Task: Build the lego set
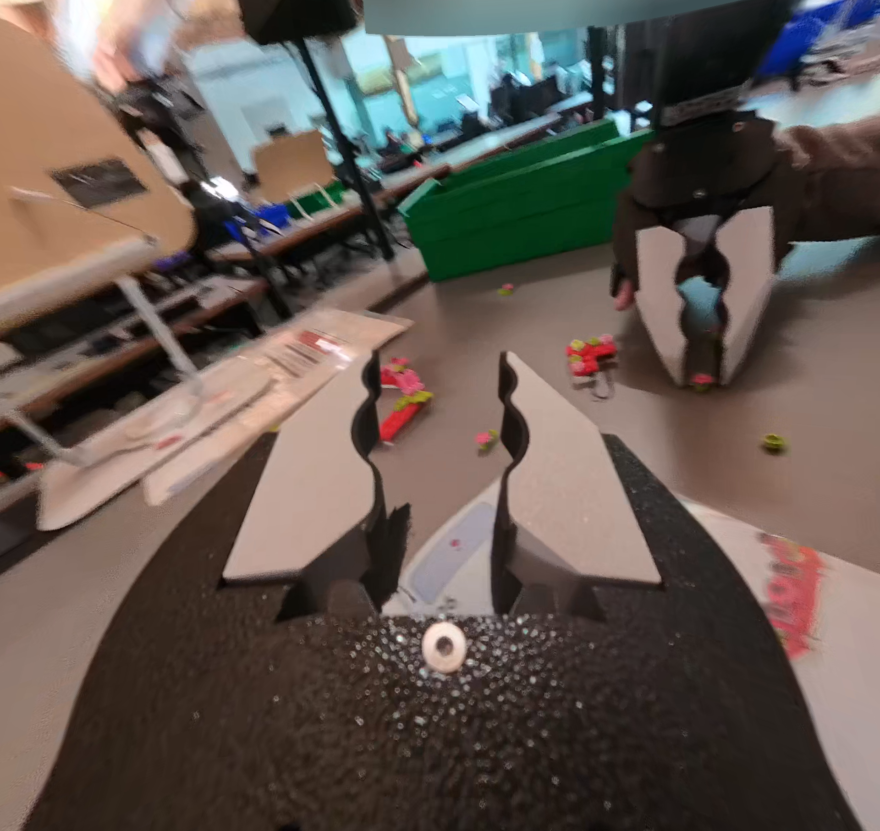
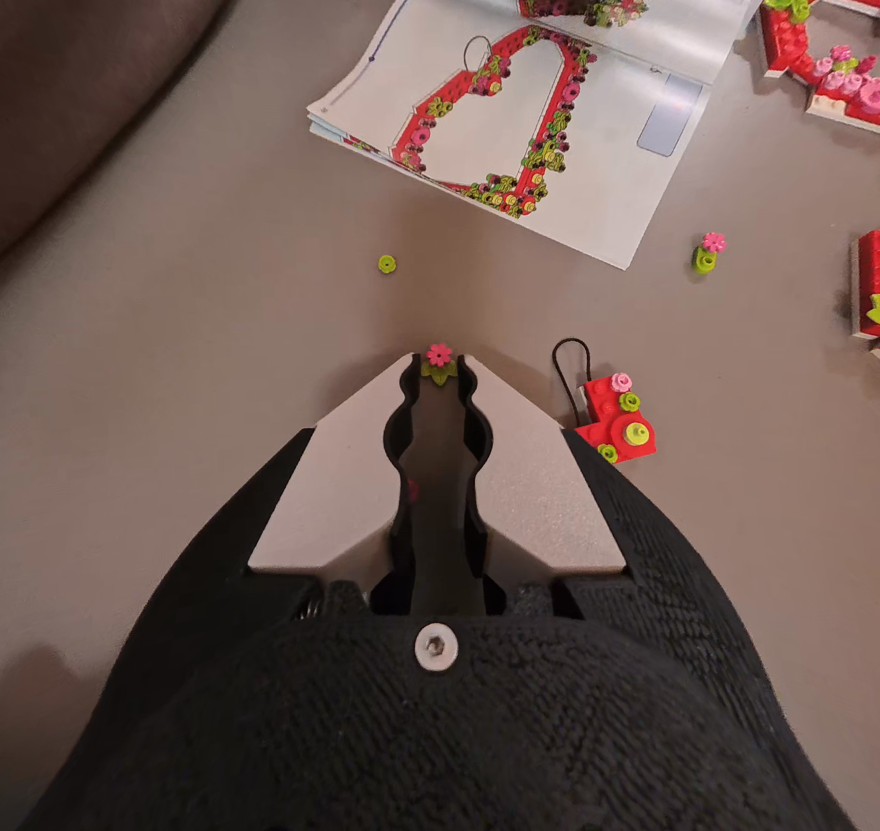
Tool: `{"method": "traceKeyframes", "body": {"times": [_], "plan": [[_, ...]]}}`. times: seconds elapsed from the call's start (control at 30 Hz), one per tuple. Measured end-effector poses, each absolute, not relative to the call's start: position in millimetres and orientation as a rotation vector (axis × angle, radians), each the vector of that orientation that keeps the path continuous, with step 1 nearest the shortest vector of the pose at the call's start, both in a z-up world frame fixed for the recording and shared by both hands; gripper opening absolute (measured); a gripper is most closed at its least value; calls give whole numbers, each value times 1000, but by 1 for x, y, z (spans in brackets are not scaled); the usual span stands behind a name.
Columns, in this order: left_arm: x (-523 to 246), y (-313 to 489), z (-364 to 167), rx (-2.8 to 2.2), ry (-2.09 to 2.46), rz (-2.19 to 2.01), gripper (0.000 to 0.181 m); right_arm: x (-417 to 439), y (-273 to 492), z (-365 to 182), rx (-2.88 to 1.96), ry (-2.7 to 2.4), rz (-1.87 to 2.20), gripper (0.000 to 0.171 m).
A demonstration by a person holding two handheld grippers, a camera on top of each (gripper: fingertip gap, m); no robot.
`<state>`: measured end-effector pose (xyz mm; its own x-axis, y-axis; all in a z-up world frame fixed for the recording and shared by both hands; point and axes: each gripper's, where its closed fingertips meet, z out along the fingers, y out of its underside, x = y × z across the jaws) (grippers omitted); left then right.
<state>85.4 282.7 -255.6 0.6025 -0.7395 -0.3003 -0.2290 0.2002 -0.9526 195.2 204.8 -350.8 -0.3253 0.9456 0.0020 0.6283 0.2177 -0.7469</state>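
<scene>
My right gripper (image 2: 438, 359) points down at the grey table, its jaws closed on a small pink flower on a green leaf piece (image 2: 439, 355) held at the fingertips. It also shows in the left wrist view (image 1: 701, 382), tips at the table. My left gripper (image 1: 439, 360) is open and empty, held above the table. A small red section with lime and pink studs and a black cord (image 2: 614, 417) lies just right of the right gripper. A larger red flowered frame section (image 2: 800, 46) lies at the far right.
An open instruction booklet (image 2: 524, 108) lies ahead of the right gripper. A loose lime stud (image 2: 386, 264) and a pink flower on a lime piece (image 2: 707, 253) lie nearby. In the left wrist view, plastic bags (image 1: 238, 403) lie left and a green bin (image 1: 514, 217) stands behind.
</scene>
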Motion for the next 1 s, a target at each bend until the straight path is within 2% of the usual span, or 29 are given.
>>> {"method": "traceKeyframes", "body": {"times": [0.13, 0.27, 0.47, 0.77, 0.87, 0.97, 1.0], "plan": [[131, 264, -279, -1588, 1080, -627, 57, 196, 206, -351, -1461, -2012, 907, 13], [170, 261, -315, -1775, 1325, -600, 61, 195, 219, -338, -1463, -1854, 941, 13], [194, 274, -347, -1865, 1378, -586, 44, 204, 258, -319, -1469, -1601, 819, 12], [204, 253, -350, -1876, 1438, -755, 48, 208, 274, -314, -1447, -1532, 717, 12], [211, 233, -349, -1838, 1525, -808, 42, 215, 276, -311, -1469, -1490, 693, 12], [215, 215, -343, -1759, 1626, -870, 22, 228, 279, -309, -1499, -1433, 648, 12], [215, 221, -338, -1717, 1620, -826, 22, 233, 278, -308, -1512, -1411, 644, 12]]}}
